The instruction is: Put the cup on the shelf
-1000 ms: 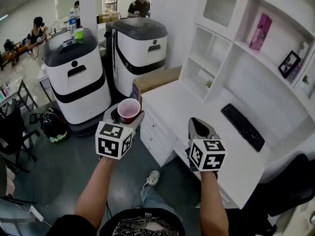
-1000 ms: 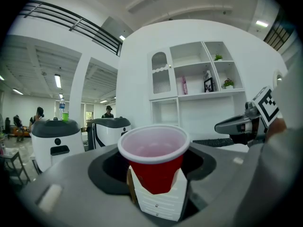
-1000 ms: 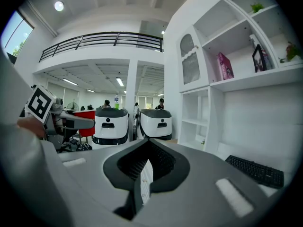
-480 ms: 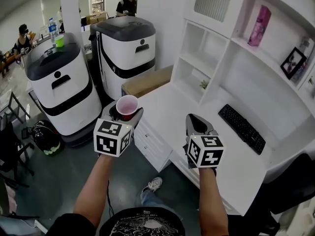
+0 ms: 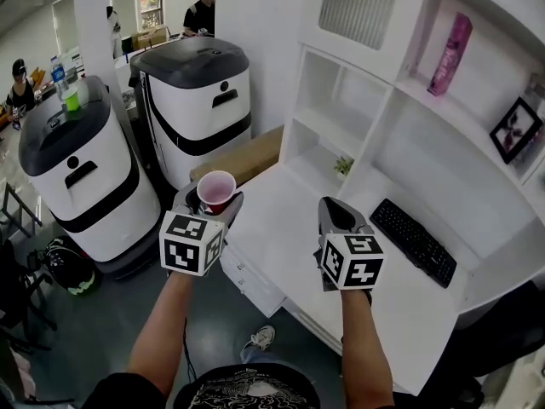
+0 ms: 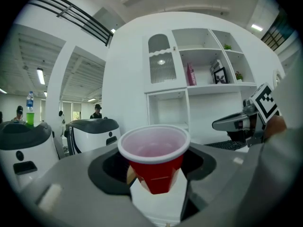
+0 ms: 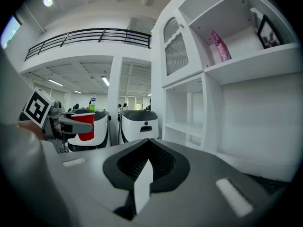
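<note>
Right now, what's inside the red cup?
Nothing shows inside the red cup held in the left gripper: only its pale inner wall. Its near rim covers the very bottom.

Cup (image 5: 216,189) base hidden behind left tool (image 5: 213,203); photo frame (image 5: 514,130) picture too blurred to tell; far bottle (image 5: 58,69) label unreadable.

We see a red cup (image 5: 216,189) with a white rim. Our left gripper (image 5: 213,203) and right gripper (image 5: 334,206) are grey, with black-and-white square marks. The shelf (image 5: 339,128) is white, the keyboard (image 5: 415,240) black, the tall bottle (image 5: 450,54) pink.
</note>
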### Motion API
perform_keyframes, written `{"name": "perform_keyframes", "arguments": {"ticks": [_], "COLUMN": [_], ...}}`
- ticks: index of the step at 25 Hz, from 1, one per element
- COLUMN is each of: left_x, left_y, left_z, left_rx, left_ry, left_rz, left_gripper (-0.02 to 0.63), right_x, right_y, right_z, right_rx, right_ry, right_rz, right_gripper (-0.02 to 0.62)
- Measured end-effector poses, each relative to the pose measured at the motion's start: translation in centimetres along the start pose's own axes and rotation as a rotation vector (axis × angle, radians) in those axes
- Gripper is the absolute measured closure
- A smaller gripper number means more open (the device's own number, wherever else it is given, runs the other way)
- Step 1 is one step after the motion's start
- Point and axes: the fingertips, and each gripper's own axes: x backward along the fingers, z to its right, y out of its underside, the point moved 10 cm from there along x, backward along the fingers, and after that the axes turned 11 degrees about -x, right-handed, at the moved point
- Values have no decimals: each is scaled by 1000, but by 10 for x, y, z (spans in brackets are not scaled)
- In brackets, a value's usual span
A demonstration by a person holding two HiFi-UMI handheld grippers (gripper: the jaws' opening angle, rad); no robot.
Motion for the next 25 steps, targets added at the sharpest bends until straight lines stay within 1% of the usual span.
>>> {"name": "perform_keyframes", "arguments": {"ticks": [7,14,20,25], "left_x": [-70,-129,-168,-189], "left_y": [-20,-31,-40,-48], "left_z": [-8,-8,-4,4], "left_rx": [-14,-33,-54,-63], "left_ry": [47,107,154,185], "left_rz": [16,21,28,36], "left_gripper": [192,192,192,192], "right_x": [-38,-64,-75,-77], "right_y": [-27,-38,-46,-47], "right_z": [37,72,94,107], "right_rx": [-5,-29,-39,-45], "right_ry": [44,98,134,156], "right_rz": [24,38,54,51], "right_gripper": [568,568,568,568]}}
